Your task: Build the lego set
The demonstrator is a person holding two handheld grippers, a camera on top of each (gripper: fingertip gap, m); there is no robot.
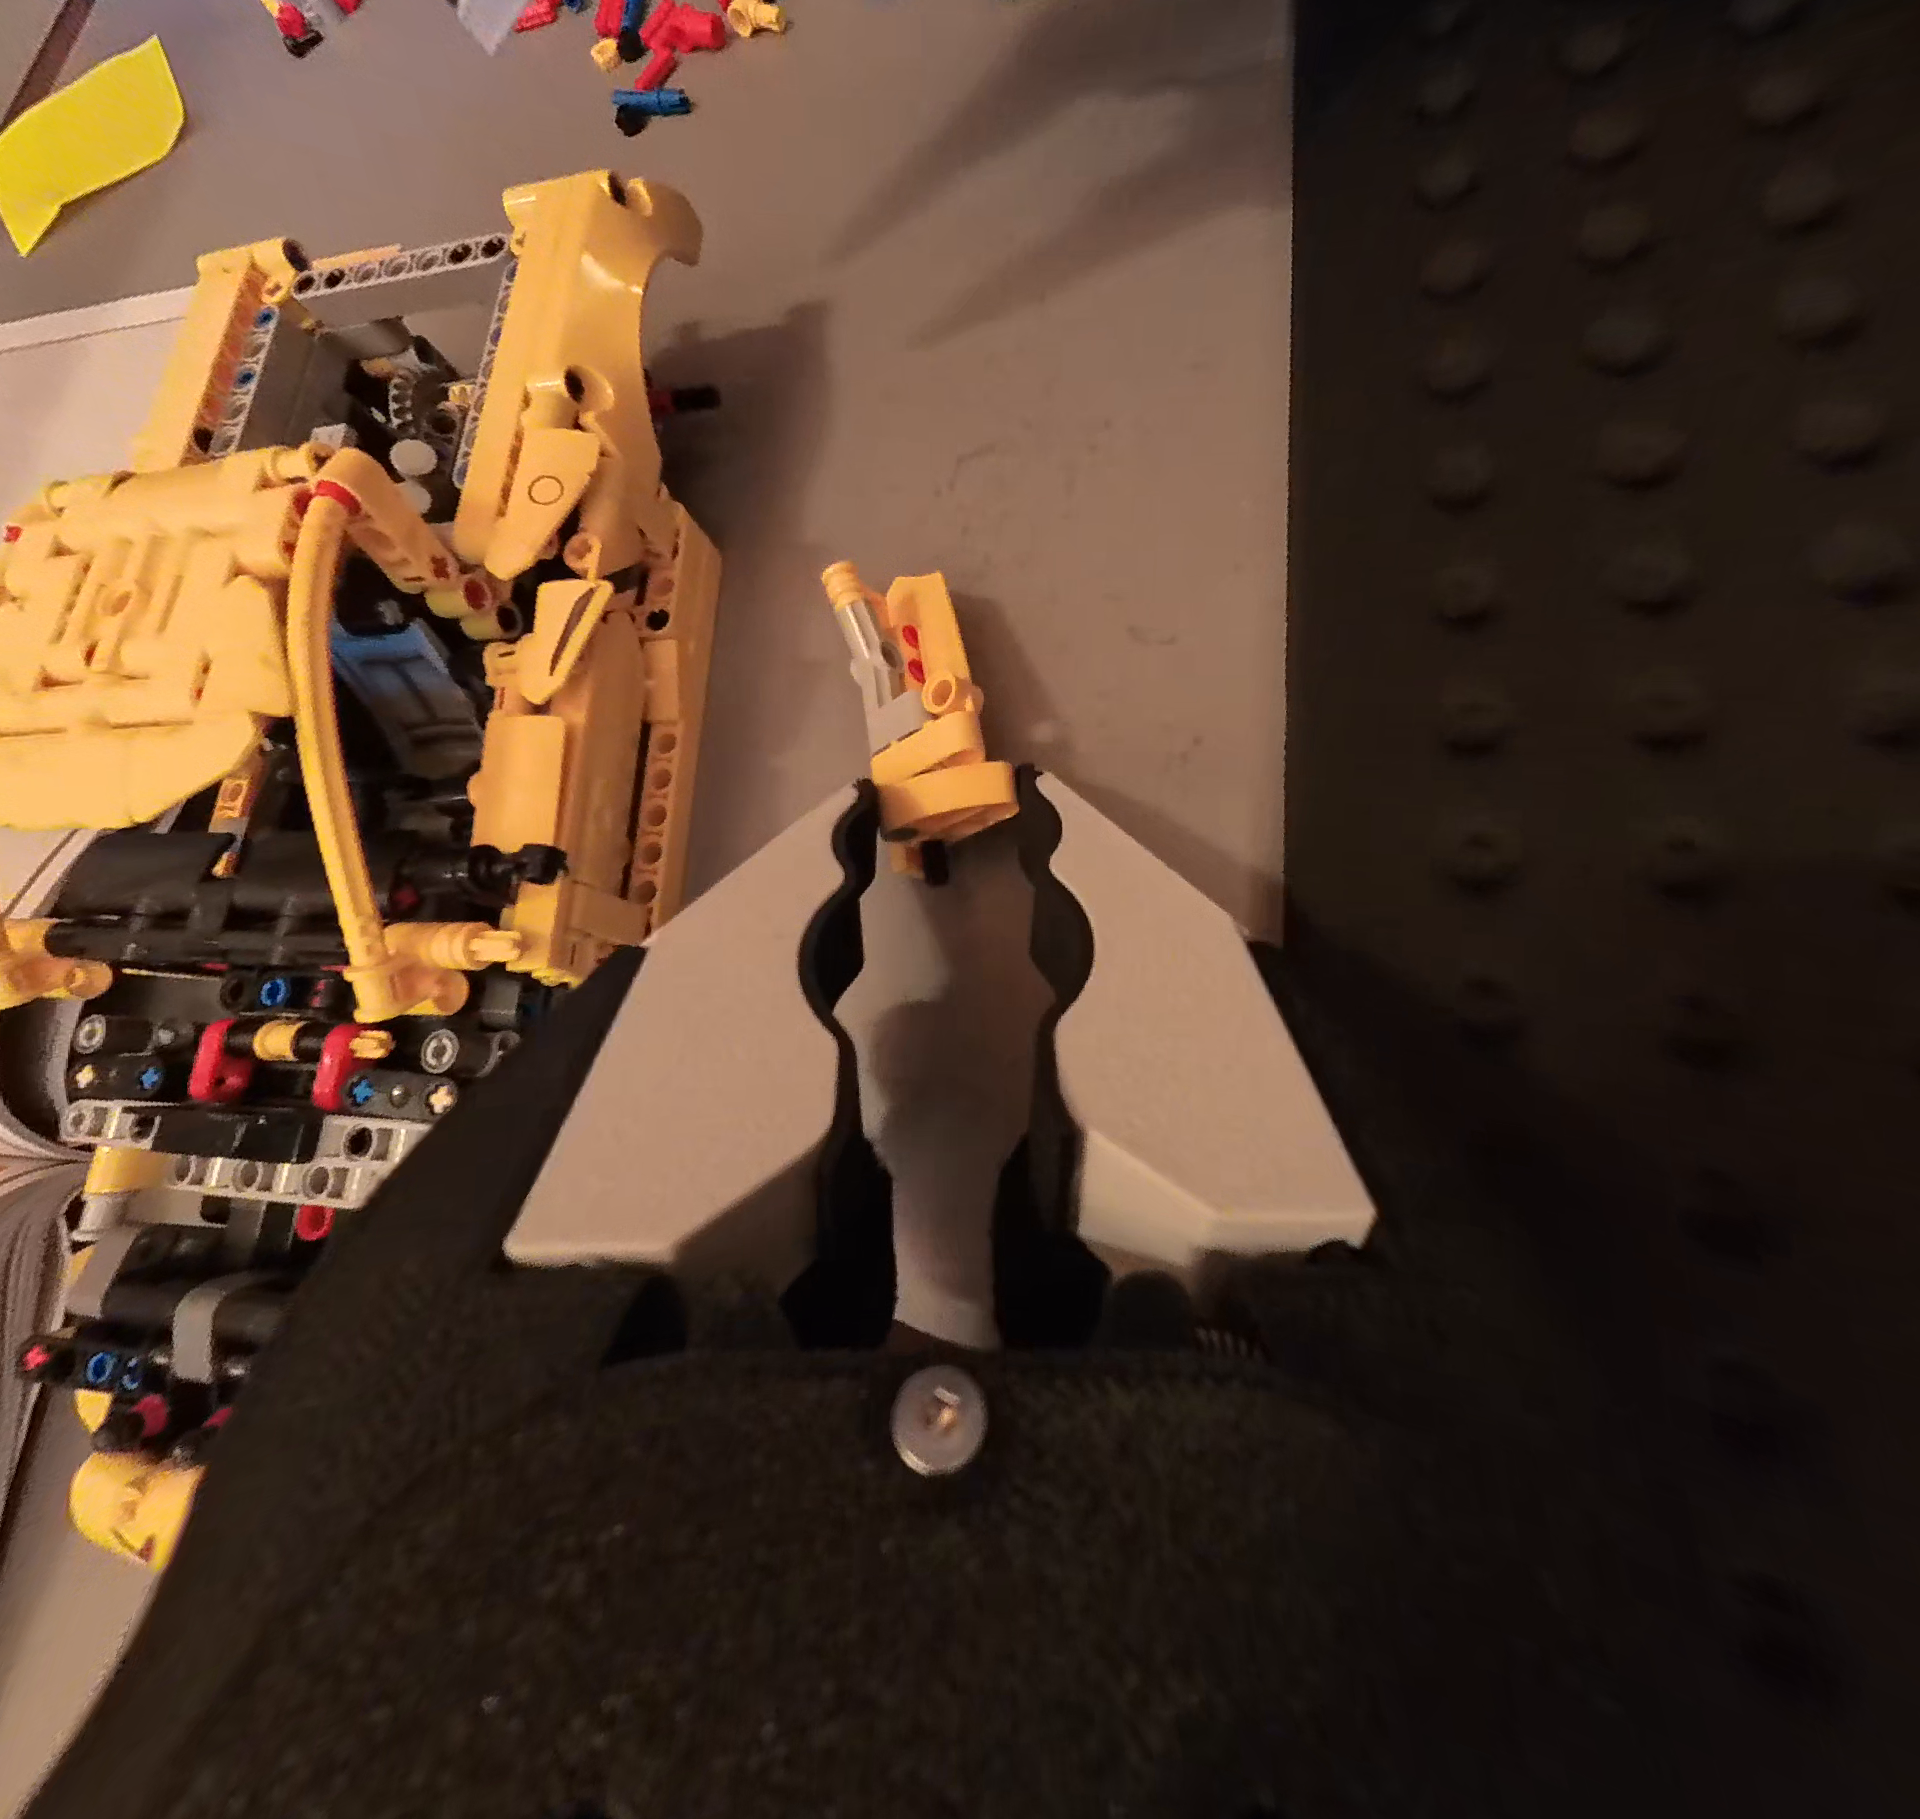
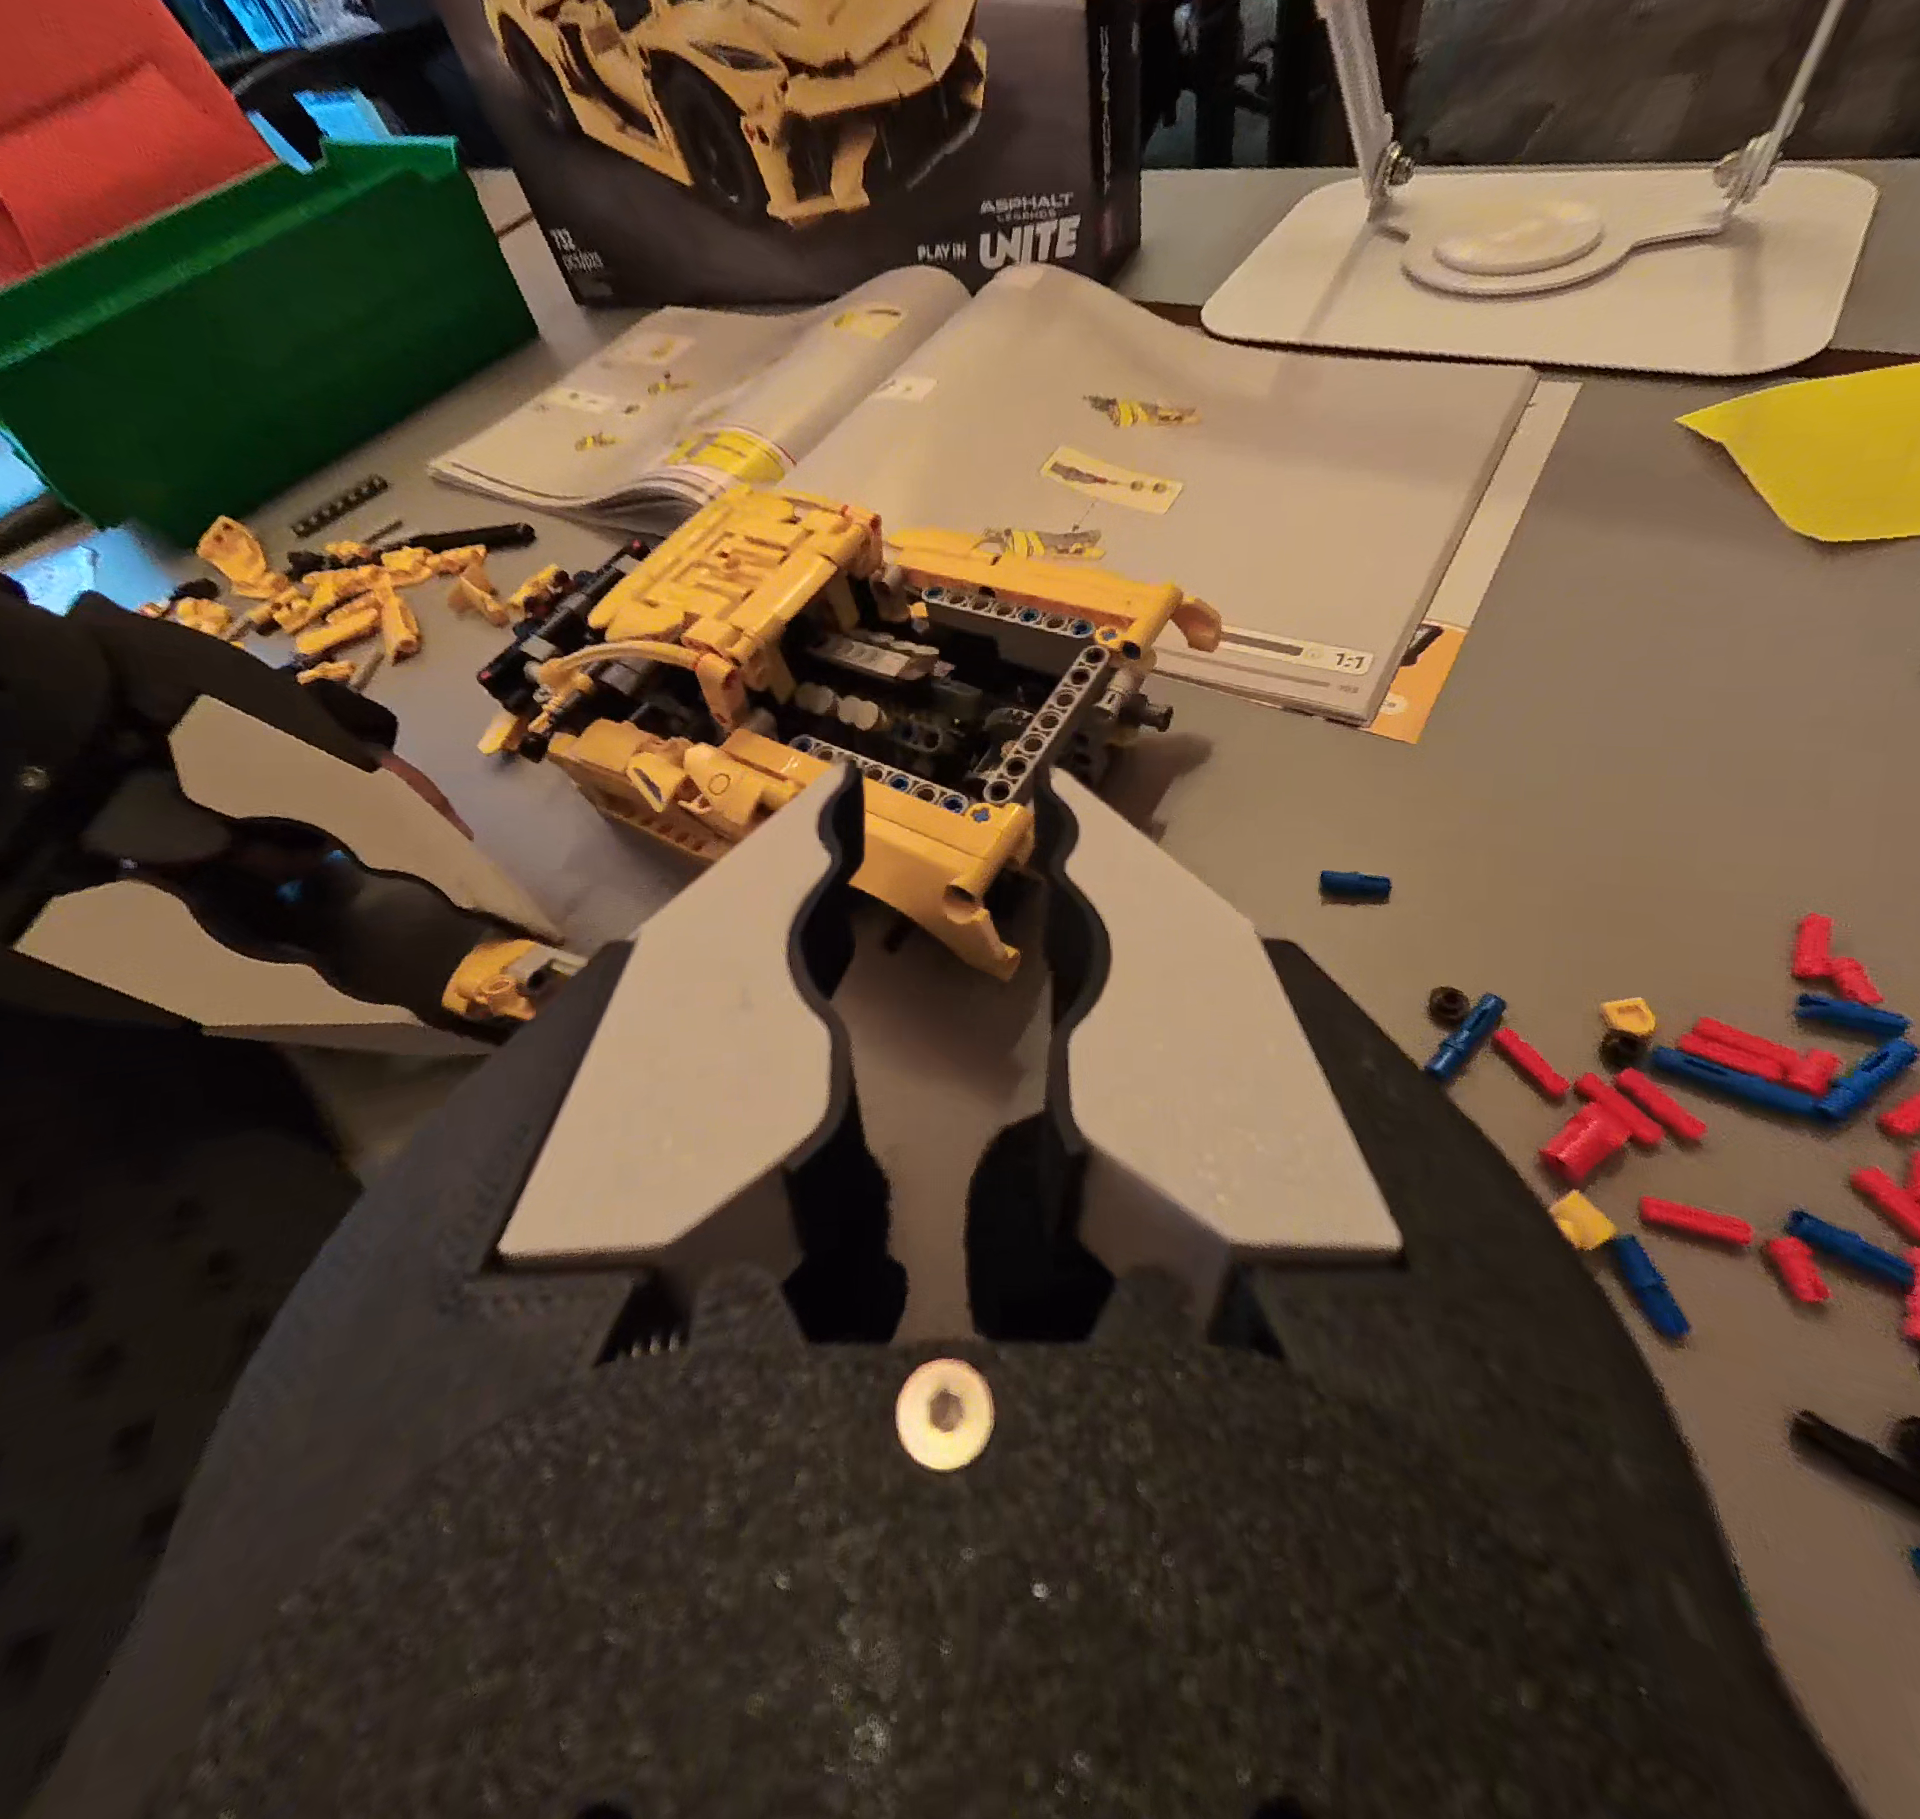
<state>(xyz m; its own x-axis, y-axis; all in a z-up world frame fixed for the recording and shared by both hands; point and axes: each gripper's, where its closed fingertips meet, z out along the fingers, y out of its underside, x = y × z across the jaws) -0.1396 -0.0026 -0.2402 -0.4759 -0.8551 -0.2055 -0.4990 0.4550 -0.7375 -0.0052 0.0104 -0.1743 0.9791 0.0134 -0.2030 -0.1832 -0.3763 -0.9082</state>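
I see the half-built yellow car model [image 2: 831, 689] on the grey table [image 2: 1558, 834], and my right gripper [image 2: 945, 834] holds its near rear corner between closed jaws. To the left of these jaws, my left gripper [image 1: 945, 803] is closed on a small yellow sub-assembly [image 1: 914, 699], beside the car. Loose red and blue pins [image 2: 1714, 1094] lie right of the right jaws.

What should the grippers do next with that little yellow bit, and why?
Probably carry the small yellow sub-assembly over to the half-built yellow car. The left gripper is shut on it, apart from the car, while the right gripper sits around the car's near corner, seemingly steadying it.
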